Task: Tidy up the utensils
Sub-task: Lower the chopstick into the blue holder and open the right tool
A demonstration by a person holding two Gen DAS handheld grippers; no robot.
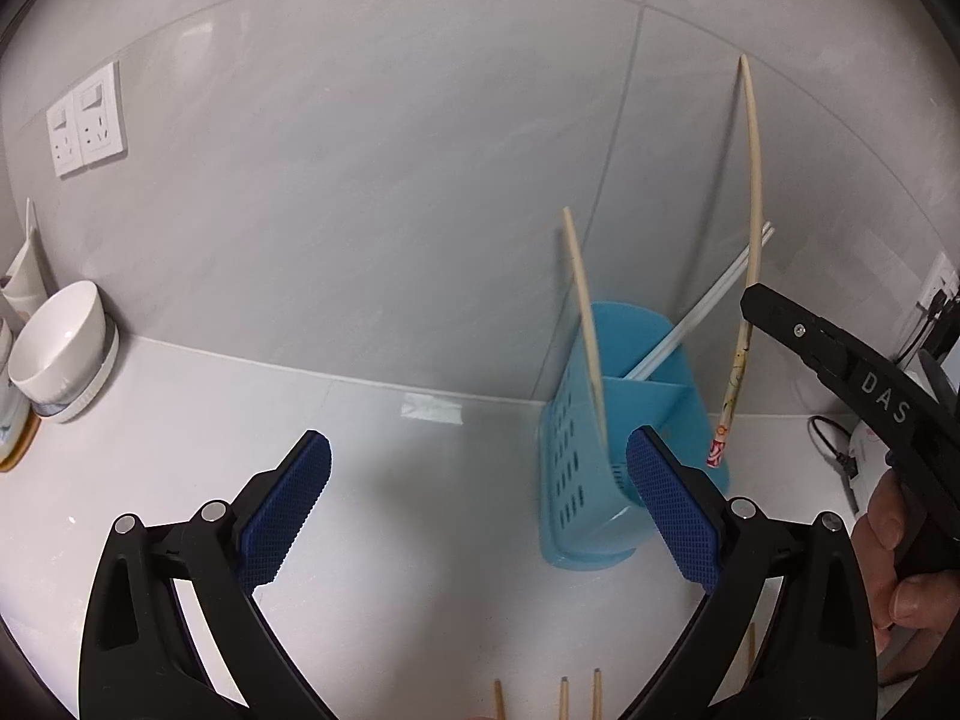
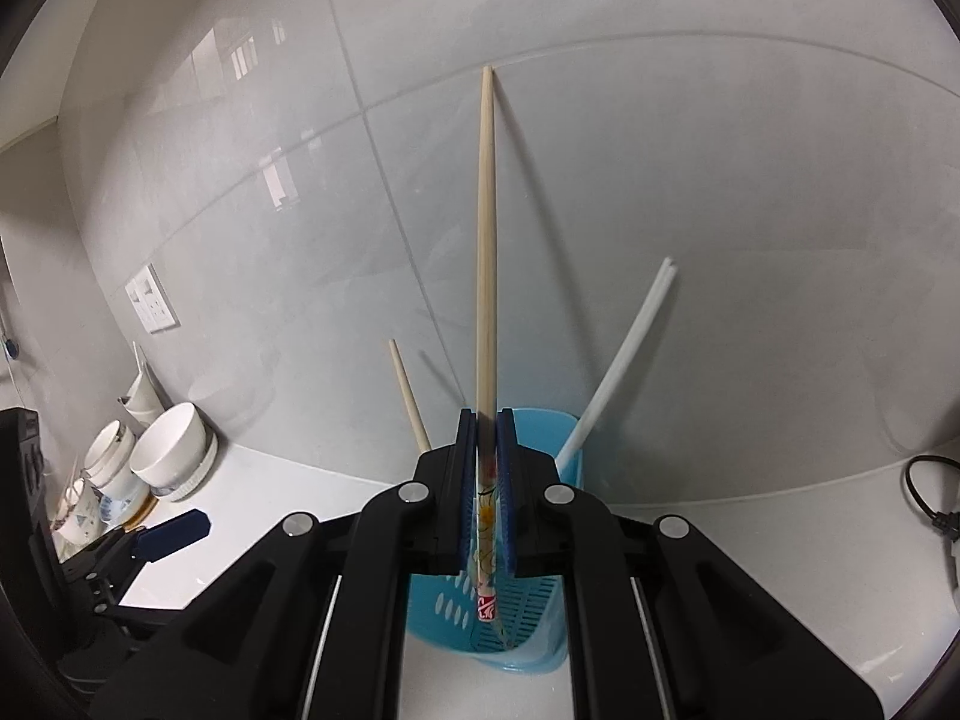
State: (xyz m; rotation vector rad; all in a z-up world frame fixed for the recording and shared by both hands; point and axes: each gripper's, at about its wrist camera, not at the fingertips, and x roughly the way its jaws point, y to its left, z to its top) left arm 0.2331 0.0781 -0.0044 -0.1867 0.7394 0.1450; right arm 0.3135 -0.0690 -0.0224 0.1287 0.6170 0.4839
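Note:
A blue perforated utensil holder [image 1: 606, 450] stands on the white counter against the tiled wall; it also shows in the right wrist view [image 2: 540, 612]. Inside it lean a wooden chopstick [image 1: 585, 312] and white chopsticks [image 1: 708, 312]. My right gripper [image 2: 487, 468] is shut on a wooden chopstick with a patterned end [image 2: 486, 252], held upright with its decorated end over the holder; the same chopstick shows in the left wrist view [image 1: 750, 210]. My left gripper [image 1: 477, 480] is open and empty, just left of the holder.
Several wooden chopsticks [image 1: 564, 696] lie on the counter at the near edge. White bowls and cups [image 1: 60, 348] are stacked at the far left. Wall sockets [image 1: 87, 120] sit on the tiles. A black cable [image 2: 930, 510] lies at the right.

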